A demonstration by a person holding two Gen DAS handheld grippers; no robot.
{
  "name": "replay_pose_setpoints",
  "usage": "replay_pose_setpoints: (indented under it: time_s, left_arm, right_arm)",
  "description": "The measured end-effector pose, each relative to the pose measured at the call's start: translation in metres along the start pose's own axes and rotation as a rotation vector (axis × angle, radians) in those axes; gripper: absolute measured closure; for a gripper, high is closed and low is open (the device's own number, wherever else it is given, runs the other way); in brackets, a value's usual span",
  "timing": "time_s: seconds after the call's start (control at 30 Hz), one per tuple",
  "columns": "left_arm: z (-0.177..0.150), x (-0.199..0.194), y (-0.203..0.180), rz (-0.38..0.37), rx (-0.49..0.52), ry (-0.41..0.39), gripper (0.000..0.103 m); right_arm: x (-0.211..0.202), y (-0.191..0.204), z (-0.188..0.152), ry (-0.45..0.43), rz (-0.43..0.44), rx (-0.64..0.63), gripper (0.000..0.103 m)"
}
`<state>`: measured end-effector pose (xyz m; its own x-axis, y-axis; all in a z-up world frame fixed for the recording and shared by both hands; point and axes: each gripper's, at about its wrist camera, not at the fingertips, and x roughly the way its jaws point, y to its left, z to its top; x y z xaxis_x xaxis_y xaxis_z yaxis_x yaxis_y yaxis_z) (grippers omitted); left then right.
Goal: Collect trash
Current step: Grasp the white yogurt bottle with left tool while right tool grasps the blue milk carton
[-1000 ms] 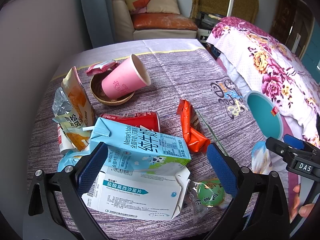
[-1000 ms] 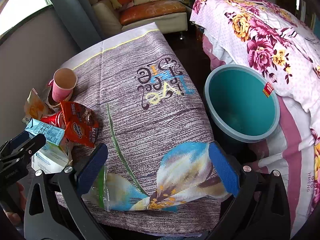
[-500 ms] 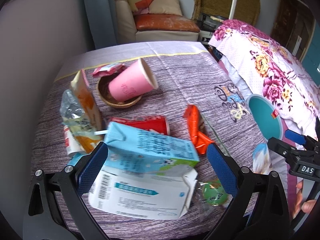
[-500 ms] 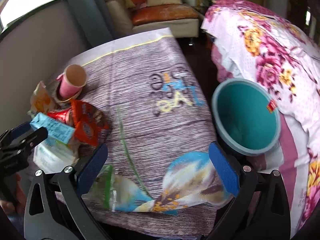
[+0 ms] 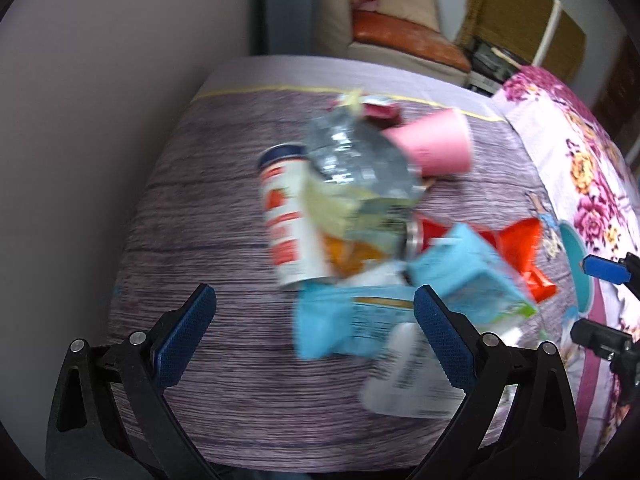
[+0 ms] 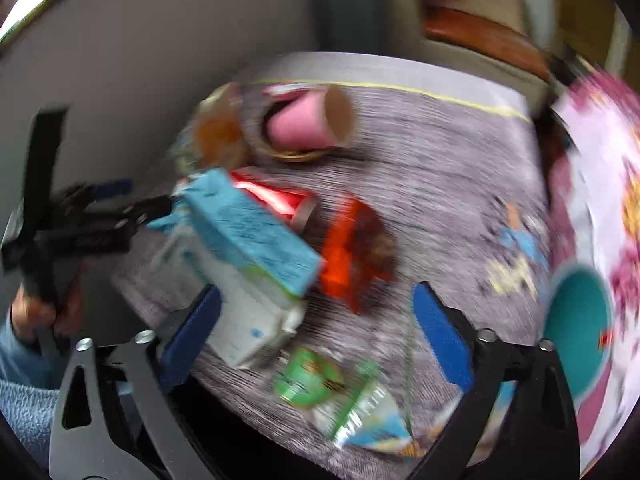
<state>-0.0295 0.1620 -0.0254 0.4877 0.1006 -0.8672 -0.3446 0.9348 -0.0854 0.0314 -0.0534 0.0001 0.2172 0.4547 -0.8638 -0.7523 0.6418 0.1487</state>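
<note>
A pile of trash lies on the purple tablecloth (image 5: 224, 216): a blue milk carton (image 5: 468, 276) (image 6: 252, 232), a white medicine box (image 5: 412, 376) (image 6: 244, 320), a red can (image 6: 276, 200), an orange-red wrapper (image 5: 524, 252) (image 6: 356, 256), a white and red bottle (image 5: 286, 220), a silver snack bag (image 5: 356, 160), a pink cup (image 5: 436, 146) (image 6: 308, 128) and a green packet (image 6: 312, 376). My left gripper (image 5: 314, 332) is open and empty just before the pile. My right gripper (image 6: 316, 336) is open and empty over the white box and green packet. Both views are blurred.
A teal bin (image 6: 576, 320) (image 5: 576, 264) stands beside the table at the right, against a floral bedspread (image 5: 592, 168). A sofa with cushions (image 5: 400, 36) is at the back. A grey wall (image 5: 120, 80) runs along the table's left side.
Both grippers have swung left. The left one now faces the pile's left side; the right one has turned from the bin toward the pile. Nothing was picked up.
</note>
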Motion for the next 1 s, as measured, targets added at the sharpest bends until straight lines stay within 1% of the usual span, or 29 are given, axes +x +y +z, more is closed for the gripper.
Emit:
replay_pose_setpoints:
  time_s: [0.07,0.13,0.2,0.33,0.4,0.43,0.47,0.5,0.53,0.6,0.67,0.73,0.8,0.87,0.93,1.0]
  left_arm:
    - [0.002,0.005,0.015,-0.001,-0.021,0.012,0.004]
    - [0.005,0.010,0.027,-0.006,-0.037,0.028,0.004]
    - [0.009,0.014,0.039,-0.018,-0.055,0.041,0.004]
    - [0.018,0.019,0.062,-0.032,-0.099,0.046,0.004]
    - [0.023,0.024,0.067,-0.035,-0.108,0.057,0.004]
    - [0.026,0.026,0.068,-0.040,-0.108,0.059,0.004]
    - [0.029,0.028,0.066,-0.042,-0.105,0.062,0.004]
    - [0.031,0.029,0.065,-0.045,-0.101,0.065,0.004]
    - [0.035,0.032,0.063,-0.061,-0.090,0.071,0.004]
    - [0.038,0.036,0.059,-0.068,-0.073,0.075,0.004]
    - [0.043,0.042,0.055,-0.052,-0.045,0.076,0.009]
    - [0.046,0.050,0.052,-0.047,-0.031,0.091,0.013]
    - [0.044,0.053,0.052,-0.082,-0.031,0.095,0.019]
    - [0.042,0.050,0.051,-0.127,-0.021,0.089,0.037]
    - [0.041,0.045,0.050,-0.138,0.003,0.076,0.045]
    - [0.040,0.040,0.052,-0.120,0.026,0.055,0.046]
  right_arm:
    - [0.013,0.011,0.013,0.037,0.024,-0.055,0.028]
    - [0.024,0.018,0.025,0.065,0.043,-0.094,0.028]
    - [0.037,0.027,0.036,0.096,0.043,-0.152,0.028]
    - [0.056,0.039,0.046,0.161,0.051,-0.236,0.028]
    - [0.066,0.042,0.050,0.196,0.058,-0.276,0.034]
    - [0.070,0.044,0.051,0.209,0.062,-0.286,0.039]
    - [0.074,0.045,0.052,0.223,0.068,-0.292,0.042]
    - [0.080,0.046,0.053,0.244,0.070,-0.298,0.044]
    - [0.083,0.048,0.054,0.251,0.072,-0.306,0.044]
    - [0.088,0.053,0.056,0.268,0.088,-0.312,0.046]
    - [0.091,0.058,0.056,0.271,0.097,-0.309,0.052]
    - [0.089,0.061,0.055,0.270,0.127,-0.297,0.058]
    - [0.082,0.062,0.056,0.254,0.151,-0.269,0.059]
    - [0.076,0.062,0.058,0.241,0.163,-0.247,0.060]
    - [0.070,0.059,0.058,0.230,0.179,-0.218,0.060]
    - [0.068,0.059,0.057,0.232,0.182,-0.211,0.060]
